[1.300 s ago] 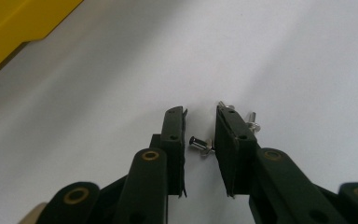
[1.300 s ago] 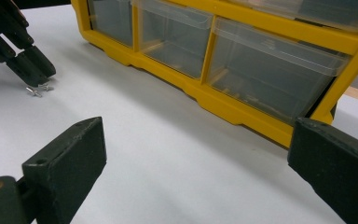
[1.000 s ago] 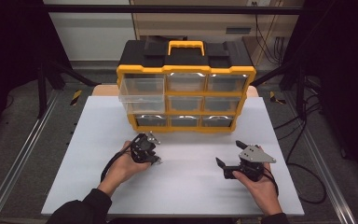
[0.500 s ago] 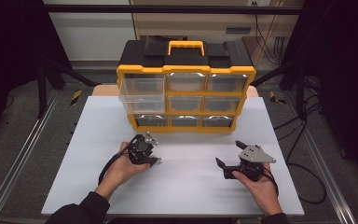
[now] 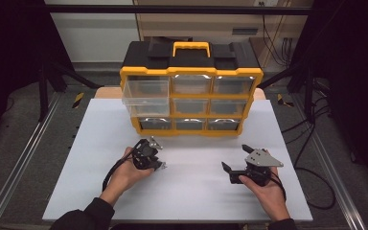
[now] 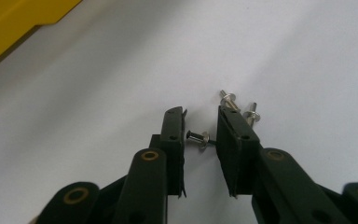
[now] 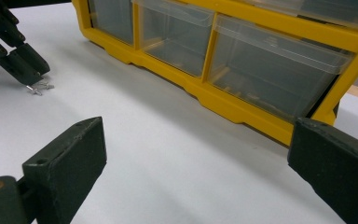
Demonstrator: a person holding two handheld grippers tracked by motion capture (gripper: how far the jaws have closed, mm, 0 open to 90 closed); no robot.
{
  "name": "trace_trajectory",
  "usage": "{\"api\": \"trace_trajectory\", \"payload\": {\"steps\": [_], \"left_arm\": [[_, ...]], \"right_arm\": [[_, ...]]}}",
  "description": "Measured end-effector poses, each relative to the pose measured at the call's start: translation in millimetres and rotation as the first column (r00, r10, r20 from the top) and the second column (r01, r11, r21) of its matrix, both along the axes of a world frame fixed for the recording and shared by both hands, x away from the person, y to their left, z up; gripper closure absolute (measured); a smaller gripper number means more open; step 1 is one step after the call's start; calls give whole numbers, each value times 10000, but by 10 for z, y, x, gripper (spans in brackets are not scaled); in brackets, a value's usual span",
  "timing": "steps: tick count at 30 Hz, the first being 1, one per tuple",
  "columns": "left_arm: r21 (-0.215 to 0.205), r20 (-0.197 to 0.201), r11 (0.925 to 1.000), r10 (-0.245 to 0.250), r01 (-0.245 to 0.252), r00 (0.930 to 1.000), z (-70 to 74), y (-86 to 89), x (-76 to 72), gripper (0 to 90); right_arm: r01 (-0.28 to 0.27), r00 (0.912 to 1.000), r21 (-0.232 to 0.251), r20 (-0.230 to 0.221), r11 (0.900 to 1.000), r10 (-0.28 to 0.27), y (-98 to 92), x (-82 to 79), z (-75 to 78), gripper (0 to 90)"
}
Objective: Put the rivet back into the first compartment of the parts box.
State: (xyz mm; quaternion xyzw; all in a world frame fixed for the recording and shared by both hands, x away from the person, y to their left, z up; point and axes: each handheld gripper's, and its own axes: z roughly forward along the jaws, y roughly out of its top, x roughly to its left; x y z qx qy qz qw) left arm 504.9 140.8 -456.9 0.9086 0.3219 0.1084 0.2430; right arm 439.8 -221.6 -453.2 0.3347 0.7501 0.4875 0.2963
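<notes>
Between the left claw's [image 6: 200,128] narrowed, just-closing jaws lay one rivet [image 6: 198,136], not yet pinched; two more rivets [image 6: 240,106] waited beyond its tip. My right claw [image 7: 196,163] idled wide open, holding nothing.

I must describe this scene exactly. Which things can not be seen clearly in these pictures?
- High view: the small metal pins by the left gripper are too small to count.
- Left gripper view: the yellow cabinet is cut off by the edge.
- Right gripper view: parts inside the bottom drawers are blurred by cloudy plastic.
</notes>
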Motion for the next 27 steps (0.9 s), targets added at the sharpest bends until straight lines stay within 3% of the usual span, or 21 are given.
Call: {"api": "trace_trajectory", "payload": {"steps": [12, 13, 27], "left_arm": [[-190, 296, 9998, -22, 28, 9996, -17, -9, -14, 799], [-88, 338, 9999, -67, 70, 9994, -4, 0, -12, 799], [-684, 889, 9977, 25, 36, 9960, 164, 81, -65, 800]], "right_arm": [[11, 10000, 19, -40, 10000, -11, 0, 0, -1, 45], [10, 10000, 20, -39, 10000, -10, 0, 0, -1, 45], [-6, 10000, -8, -12, 10000, 6, 2, 1, -1, 46]]}}
